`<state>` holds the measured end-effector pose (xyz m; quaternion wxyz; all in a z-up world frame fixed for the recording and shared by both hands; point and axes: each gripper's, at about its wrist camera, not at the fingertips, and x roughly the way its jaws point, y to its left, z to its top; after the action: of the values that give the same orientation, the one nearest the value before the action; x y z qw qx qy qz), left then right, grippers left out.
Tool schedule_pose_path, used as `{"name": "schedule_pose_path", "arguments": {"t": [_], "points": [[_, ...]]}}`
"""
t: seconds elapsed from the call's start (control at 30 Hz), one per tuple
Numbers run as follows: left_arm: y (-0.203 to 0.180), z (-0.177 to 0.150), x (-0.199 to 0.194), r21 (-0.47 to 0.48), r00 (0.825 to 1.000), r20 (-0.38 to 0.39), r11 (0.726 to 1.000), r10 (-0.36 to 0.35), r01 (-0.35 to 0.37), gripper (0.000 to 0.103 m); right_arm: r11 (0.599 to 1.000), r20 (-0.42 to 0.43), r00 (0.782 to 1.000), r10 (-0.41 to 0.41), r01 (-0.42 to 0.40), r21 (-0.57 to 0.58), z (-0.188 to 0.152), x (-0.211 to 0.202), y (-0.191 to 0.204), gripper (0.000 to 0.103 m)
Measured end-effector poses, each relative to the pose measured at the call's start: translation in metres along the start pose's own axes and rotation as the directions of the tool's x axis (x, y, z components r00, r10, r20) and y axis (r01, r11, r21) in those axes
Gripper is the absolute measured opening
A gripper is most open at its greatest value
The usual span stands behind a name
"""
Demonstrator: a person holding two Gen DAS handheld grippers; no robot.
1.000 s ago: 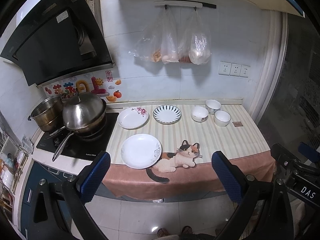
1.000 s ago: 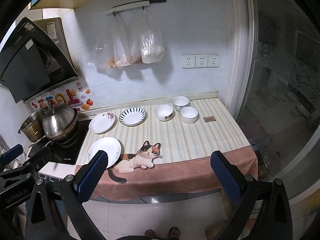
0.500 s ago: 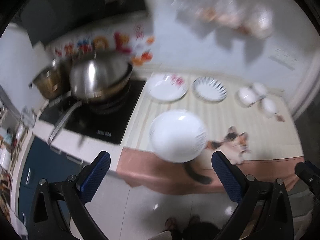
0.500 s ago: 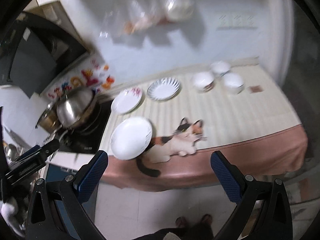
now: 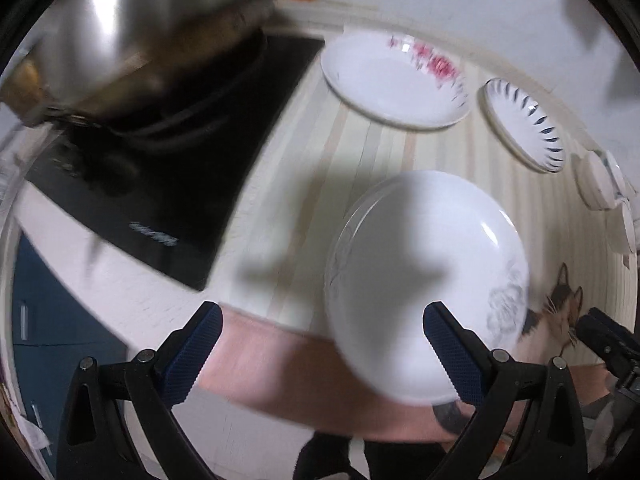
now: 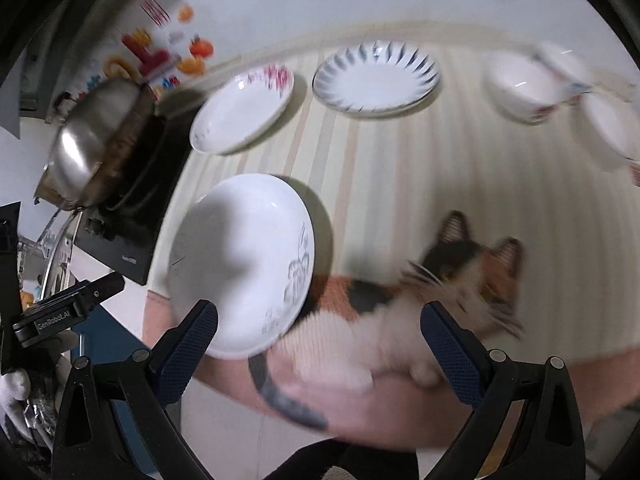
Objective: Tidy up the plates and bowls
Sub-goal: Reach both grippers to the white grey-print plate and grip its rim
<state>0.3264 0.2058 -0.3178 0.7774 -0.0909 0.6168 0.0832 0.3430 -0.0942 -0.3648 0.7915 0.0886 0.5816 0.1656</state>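
Counter surface: cream striped cloth (image 6: 400, 168) with a salmon-pink border along the front edge and a printed calico cat (image 6: 432, 292) near that edge. White wall behind, with bright fruit stickers (image 6: 192, 56) low on it. Both views motion-blurred.

Left end of counter: black induction hob (image 5: 192, 168) carrying a steel lidded pot (image 5: 132, 32). Blue cabinet front (image 5: 44, 304) below the hob.

Nearest dish: white plate with grey flower (image 5: 424, 280), lying at the front of the cloth, just beside the cat print. A gripper shadow falls across it.

Back row, left to right: pink-flowered plate (image 6: 244, 110), blue-rayed plate (image 6: 376, 76), then white bowls (image 6: 524, 84) at the right, edges smeared by blur.

Left gripper (image 5: 332, 354): jaws spread wide, nothing between them; right finger overlaps the near rim of the white plate in view, contact cannot be judged.

Right gripper (image 6: 320, 354): jaws spread wide, empty, over the cat print; left finger at the plate's near rim.
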Motion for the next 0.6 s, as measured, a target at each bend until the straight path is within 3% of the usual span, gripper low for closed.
{"name": "schedule_pose_path", "arguments": {"t": [0.07, 0.2, 0.27, 0.37, 0.47, 0.5, 0.53, 0.6], "points": [[0.002, 0.012, 0.025, -0.009, 0.998, -0.051, 1.0, -0.028, 0.028, 0.097, 1.0, -0.047, 0.999, 0.02, -0.02, -0.001, 0.017, 0.031, -0.002, 0.098], [0.001, 0.026, 0.059, -0.01, 0.99, -0.119, 0.997, -0.078, 0.077, 0.087, 0.999, -0.155, 0.987, 0.044, -0.047, -0.013, 0.041, 0.089, -0.003, 0.077], [0.0, 0.029, 0.072, -0.008, 0.986, -0.15, 0.997, -0.078, 0.078, 0.076, 0.997, -0.203, 0.976, 0.081, -0.083, 0.002, 0.047, 0.11, -0.004, 0.071], [-0.001, 0.028, 0.086, -0.005, 0.976, -0.195, 0.995, -0.097, 0.098, 0.059, 0.992, -0.245, 0.961, 0.126, -0.124, 0.026, 0.052, 0.127, -0.004, 0.053], [-0.007, 0.025, 0.083, 0.026, 0.978, -0.179, 0.993, -0.108, 0.115, 0.052, 0.986, -0.273, 0.947, 0.167, -0.16, 0.05, 0.054, 0.136, -0.003, 0.034], [-0.008, 0.024, 0.081, 0.031, 0.978, -0.176, 0.992, -0.111, 0.118, 0.05, 0.985, -0.274, 0.946, 0.171, -0.163, 0.05, 0.055, 0.137, -0.002, 0.023], [-0.01, 0.023, 0.08, 0.034, 0.976, -0.175, 0.99, -0.129, 0.137, 0.042, 0.984, -0.285, 0.941, 0.18, -0.172, 0.055, 0.054, 0.139, -0.001, 0.018], [-0.015, 0.02, 0.078, 0.042, 0.978, -0.178, 0.992, -0.107, 0.116, 0.042, 0.985, -0.288, 0.942, 0.172, -0.165, 0.049, 0.053, 0.14, 0.001, 0.015]]}}
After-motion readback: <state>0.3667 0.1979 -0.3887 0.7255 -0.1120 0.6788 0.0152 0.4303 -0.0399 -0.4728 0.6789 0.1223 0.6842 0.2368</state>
